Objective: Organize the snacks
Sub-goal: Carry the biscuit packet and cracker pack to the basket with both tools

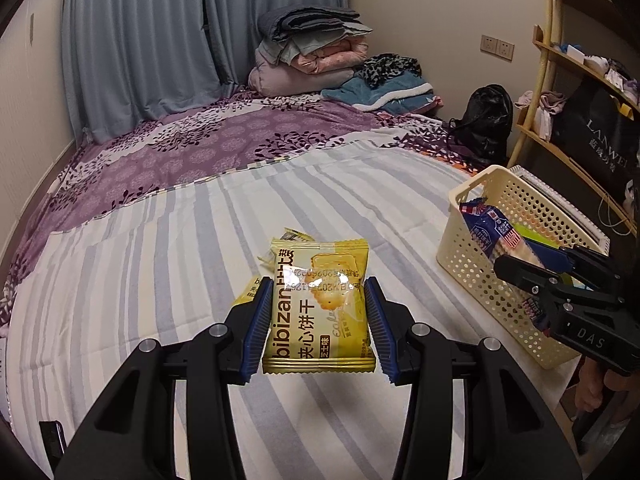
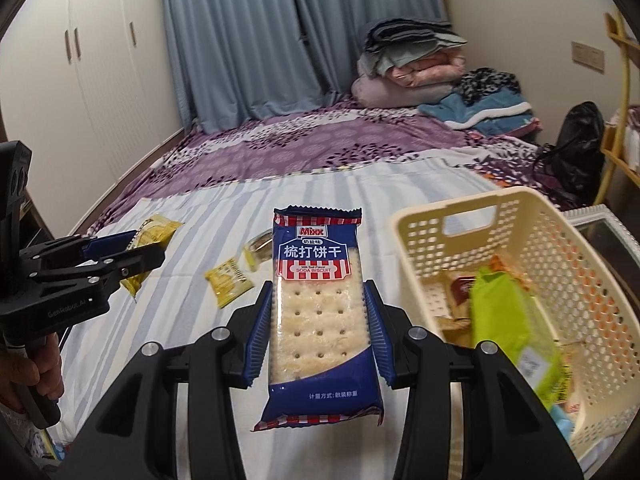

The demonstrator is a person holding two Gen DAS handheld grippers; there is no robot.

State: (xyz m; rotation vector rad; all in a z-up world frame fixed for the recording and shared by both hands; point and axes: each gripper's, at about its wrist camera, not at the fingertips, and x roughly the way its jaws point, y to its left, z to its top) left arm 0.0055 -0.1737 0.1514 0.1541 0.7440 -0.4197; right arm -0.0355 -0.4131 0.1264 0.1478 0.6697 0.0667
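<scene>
Left tool pinching yellow biscuit packet; right tool pinching soda biscuit pack beside cream basket, above striped bed.

Indoor artificial light, moderately dim, warm cast on walls. Both views: strong fisheye bending, dark vignette at corners. Specular glare on yellow biscuit packet film, washing out its printed date. Soft shadow under it on the bed. Right wrist view: green packet in basket blurred; soda biscuit packet sharp.
</scene>
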